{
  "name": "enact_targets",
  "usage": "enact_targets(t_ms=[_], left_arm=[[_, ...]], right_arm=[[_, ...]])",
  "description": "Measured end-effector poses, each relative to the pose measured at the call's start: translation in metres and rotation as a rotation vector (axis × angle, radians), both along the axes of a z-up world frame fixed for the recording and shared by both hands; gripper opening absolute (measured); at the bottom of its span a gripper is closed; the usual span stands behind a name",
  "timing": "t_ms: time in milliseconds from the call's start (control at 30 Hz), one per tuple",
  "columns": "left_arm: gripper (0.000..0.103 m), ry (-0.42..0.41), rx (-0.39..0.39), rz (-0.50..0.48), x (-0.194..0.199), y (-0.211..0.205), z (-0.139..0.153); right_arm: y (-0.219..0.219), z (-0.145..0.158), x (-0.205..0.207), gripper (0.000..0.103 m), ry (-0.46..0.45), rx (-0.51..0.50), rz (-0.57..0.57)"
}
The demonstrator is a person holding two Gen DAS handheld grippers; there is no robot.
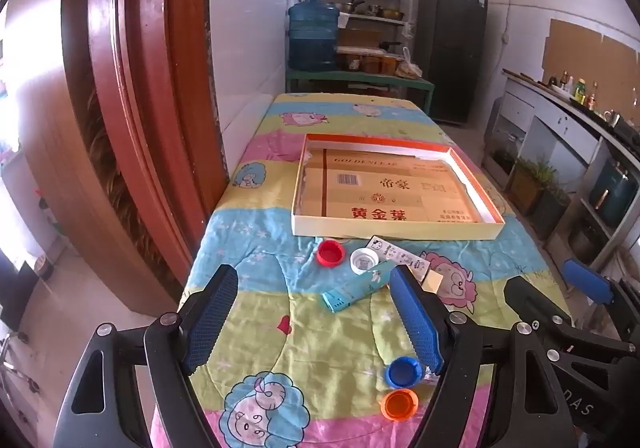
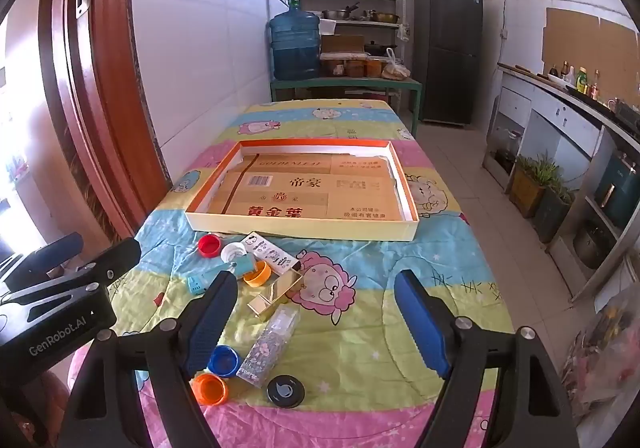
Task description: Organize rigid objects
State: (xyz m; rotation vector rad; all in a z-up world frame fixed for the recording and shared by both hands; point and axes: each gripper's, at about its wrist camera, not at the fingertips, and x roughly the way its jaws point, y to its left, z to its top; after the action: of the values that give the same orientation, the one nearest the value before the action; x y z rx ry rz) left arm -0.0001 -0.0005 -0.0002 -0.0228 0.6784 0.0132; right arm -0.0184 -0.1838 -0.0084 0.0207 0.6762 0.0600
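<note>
A shallow cardboard box lid (image 1: 394, 229) (image 2: 300, 229) lined with brown card lies on the cartoon quilt. In front of it lie a red cap (image 1: 330, 253) (image 2: 209, 245), a white cap (image 1: 364, 260) (image 2: 233, 251), a teal box (image 1: 356, 291) (image 2: 240, 268), a white patterned box (image 1: 400, 255) (image 2: 272, 252), a gold box (image 2: 276, 294), a clear patterned box (image 2: 272, 344), a blue cap (image 1: 403, 371) (image 2: 224, 361), orange caps (image 1: 399, 404) (image 2: 209, 389) (image 2: 258, 275) and a black disc (image 2: 285, 391). My left gripper (image 1: 314, 316) and right gripper (image 2: 316, 322) are open, empty, above the near table end.
The table stands against a white tiled wall with a red door frame (image 1: 132, 88) on the left. A water jug (image 2: 295, 44), shelves and a fridge (image 2: 448, 48) stand behind. A counter (image 2: 560, 120) runs along the right, across a floor aisle.
</note>
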Motion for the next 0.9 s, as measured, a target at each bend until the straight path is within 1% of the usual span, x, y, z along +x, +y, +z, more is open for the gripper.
enact_targets(t_ms=[33, 67, 300, 500, 533, 900], left_arm=[[0.079, 0.009, -0.031, -0.006, 0.0005, 0.0014, -0.0002], [0.079, 0.011, -0.032, -0.005, 0.0006, 0.0014, -0.0003], [0.079, 0.010, -0.031, 0.012, 0.0034, 0.0065, 0.0006], [0.079, 0.001, -0.020, 0.018, -0.0020, 0.0008, 0.0012], [0.079, -0.001, -0.019, 0.017, -0.0022, 0.0000, 0.0013], [0.079, 0.014, -0.011, 0.029, -0.0003, 0.0023, -0.0031]], right_arm=[[-0.0002, 0.0001, -0.0002, 0.080, 0.001, 0.005, -0.001], [-0.0002, 0.0001, -0.0004, 0.080, 0.000, 0.005, 0.000], [-0.0003, 0.0000, -0.0007, 0.080, 0.002, 0.000, 0.006], [-0.0060, -0.0005, -0.0020, 0.080, 0.000, 0.004, 0.000], [-0.0002, 0.0000, -0.0020, 0.080, -0.001, 0.001, 0.001], [0.0000, -0.0010, -0.0011, 0.080, 0.005, 0.002, 0.003]])
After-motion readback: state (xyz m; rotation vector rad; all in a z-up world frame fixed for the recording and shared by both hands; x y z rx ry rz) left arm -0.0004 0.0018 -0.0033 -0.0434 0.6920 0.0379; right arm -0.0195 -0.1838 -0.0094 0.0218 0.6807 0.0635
